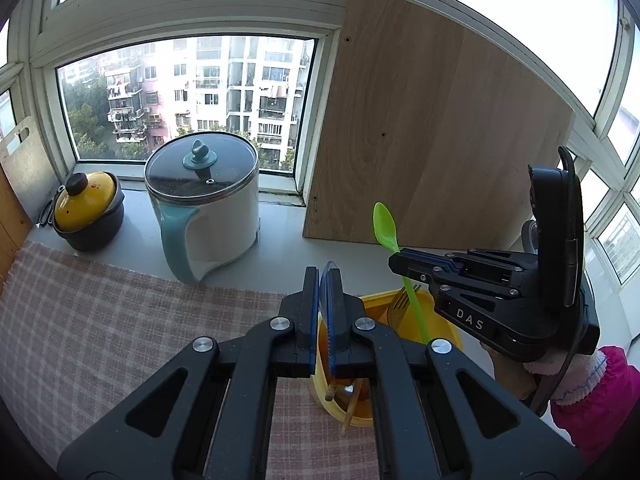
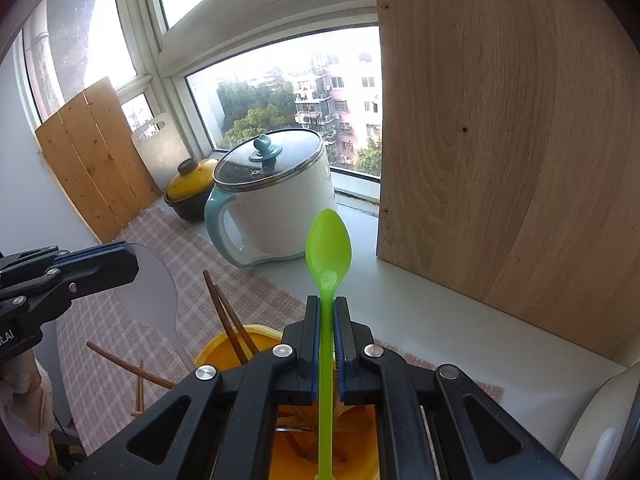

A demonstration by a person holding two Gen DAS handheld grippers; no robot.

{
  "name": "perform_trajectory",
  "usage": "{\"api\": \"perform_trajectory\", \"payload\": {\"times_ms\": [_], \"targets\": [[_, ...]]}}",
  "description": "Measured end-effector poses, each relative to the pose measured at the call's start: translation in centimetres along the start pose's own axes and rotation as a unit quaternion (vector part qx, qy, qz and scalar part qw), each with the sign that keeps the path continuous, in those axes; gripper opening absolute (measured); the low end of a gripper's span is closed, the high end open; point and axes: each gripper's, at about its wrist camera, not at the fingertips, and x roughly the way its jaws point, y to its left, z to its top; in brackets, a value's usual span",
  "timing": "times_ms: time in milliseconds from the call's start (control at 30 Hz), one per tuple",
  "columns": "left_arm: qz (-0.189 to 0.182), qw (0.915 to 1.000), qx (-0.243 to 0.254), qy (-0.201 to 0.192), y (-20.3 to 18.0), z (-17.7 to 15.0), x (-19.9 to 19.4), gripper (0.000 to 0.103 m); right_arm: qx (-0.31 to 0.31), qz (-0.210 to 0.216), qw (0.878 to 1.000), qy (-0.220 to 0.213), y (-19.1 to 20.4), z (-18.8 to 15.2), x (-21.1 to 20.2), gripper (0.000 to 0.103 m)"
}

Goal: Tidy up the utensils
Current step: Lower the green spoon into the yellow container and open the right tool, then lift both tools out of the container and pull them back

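My right gripper [image 2: 327, 308] is shut on a green plastic spoon [image 2: 329, 240], bowl up, handle pointing down into the yellow utensil holder [image 2: 224, 350]. It also shows in the left wrist view [image 1: 400, 262] with the spoon [image 1: 385, 224]. My left gripper [image 1: 323, 280] is shut on a translucent rice paddle [image 2: 154, 284], seen edge-on between its fingers, just left of the holder [image 1: 444, 322]. Wooden chopsticks [image 2: 228, 312] and a fork [image 1: 404, 300] stand in the holder.
A white electric pot [image 1: 208, 208] with a glass lid and a yellow-lidded clay pot [image 1: 88, 208] stand by the window. A wooden panel [image 1: 432, 128] leans at the right. Cutting boards [image 2: 96, 152] lean at the left. A checked cloth [image 1: 120, 320] covers the counter.
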Motion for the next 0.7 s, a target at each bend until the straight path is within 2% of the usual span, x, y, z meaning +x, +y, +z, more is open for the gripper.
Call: {"api": "perform_trajectory", "payload": {"times_ms": [233, 300, 333, 700], "targets": [[-0.008, 0.9999, -0.004, 0.010, -0.3, -0.3, 0.3, 0.003, 0.006, -0.001, 1.000, 0.005, -0.4, -0.6, -0.3, 0.006], [-0.008, 0.9999, -0.008, 0.010, -0.4, -0.3, 0.2, 0.007, 0.008, -0.003, 1.000, 0.004, -0.5, -0.7, -0.5, 0.017], [-0.008, 0.9999, -0.009, 0.008, -0.4, -0.4, 0.1, 0.008, 0.008, -0.005, 1.000, 0.003, -0.5, -0.9, -0.7, 0.018], [-0.015, 0.9998, -0.007, -0.005, -0.3, -1.0, -2.0, 0.008, 0.017, -0.017, 1.000, -0.004, -0.5, -1.8, -2.8, 0.020]]}}
